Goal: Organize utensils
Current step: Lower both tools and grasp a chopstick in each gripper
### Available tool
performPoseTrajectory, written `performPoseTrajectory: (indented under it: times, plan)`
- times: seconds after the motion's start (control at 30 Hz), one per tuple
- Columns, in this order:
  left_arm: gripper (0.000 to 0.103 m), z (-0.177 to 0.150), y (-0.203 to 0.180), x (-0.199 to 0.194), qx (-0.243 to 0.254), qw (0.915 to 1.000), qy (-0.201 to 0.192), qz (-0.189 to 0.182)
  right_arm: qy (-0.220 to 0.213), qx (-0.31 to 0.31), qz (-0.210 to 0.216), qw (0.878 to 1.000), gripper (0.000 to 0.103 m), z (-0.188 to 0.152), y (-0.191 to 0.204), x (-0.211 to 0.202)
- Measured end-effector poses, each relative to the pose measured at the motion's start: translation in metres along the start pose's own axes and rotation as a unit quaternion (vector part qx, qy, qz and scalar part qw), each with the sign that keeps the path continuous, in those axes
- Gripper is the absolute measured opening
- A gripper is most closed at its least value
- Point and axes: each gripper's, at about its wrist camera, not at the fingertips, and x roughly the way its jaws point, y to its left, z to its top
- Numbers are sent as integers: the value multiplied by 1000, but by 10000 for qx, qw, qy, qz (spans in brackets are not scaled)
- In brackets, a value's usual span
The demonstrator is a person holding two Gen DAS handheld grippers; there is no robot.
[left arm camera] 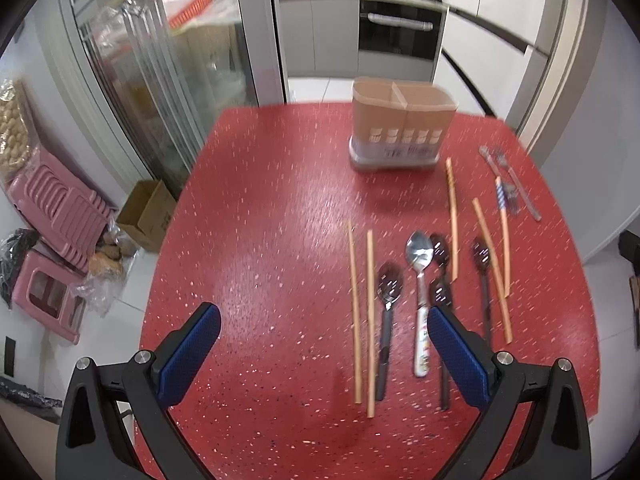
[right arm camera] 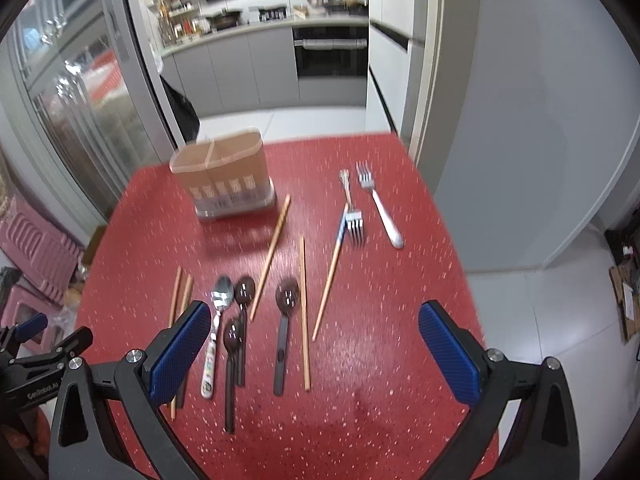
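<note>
**Both grippers open over the near edge of the counter, utensils spread ahead**

Your left gripper [left arm camera: 324, 354] hangs over the near part of the red counter [left arm camera: 260, 220] with its blue fingers [left arm camera: 192, 354] spread wide and nothing between them. Your right gripper [right arm camera: 314, 354] is the same: fingers apart, empty. The near edge and the whole left half of the counter are bare, giving you free room there.

Just ahead lie a pair of chopsticks [left arm camera: 362, 316] side by side, then dark spoons [left arm camera: 388, 292] and a steel spoon with a patterned handle [left arm camera: 420, 280], close together, handles toward you. More chopsticks [right arm camera: 270, 258] lie slanted among them. Farther off, near the right edge, are forks [right arm camera: 380, 204], one overlapping a blue-banded chopstick [right arm camera: 334, 258]. Toward the far edge stands the utensil holder [left arm camera: 402, 124], upright, two compartments, both apparently empty.
</note>
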Motion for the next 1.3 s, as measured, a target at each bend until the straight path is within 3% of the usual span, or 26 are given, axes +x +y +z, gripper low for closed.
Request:
performPoseTrajectory:
  times: [0.27,0.47,0.57,0.73,0.87,1.1,1.3]
  plan:
    - [103,-2,7,78,45,9984,562,41,1039,257,61,9942,103,-16,-15,77]
    - [103,2,2,125,49,9972,731,-131,1438,448,66,9886,101,-12,-26,133]
    - [103,6,4,141,-100,9963,840,-163,1624,697,54,9842,93,-5,-34,156]
    - [103,12,1,156,-86,9966,805,-171,1667,838,37,9824,91,12,-39,186]
    - [103,15,2,168,-31,9961,874,-127,1770,759,4,9813,79,23,-37,207]
    - [99,21,5,190,-57,9932,1154,-148,1910,908,12,9774,68,43,-39,239]
    - [99,29,-1,193,86,9943,1057,-134,1952,732,-5,9780,56,62,-30,267]
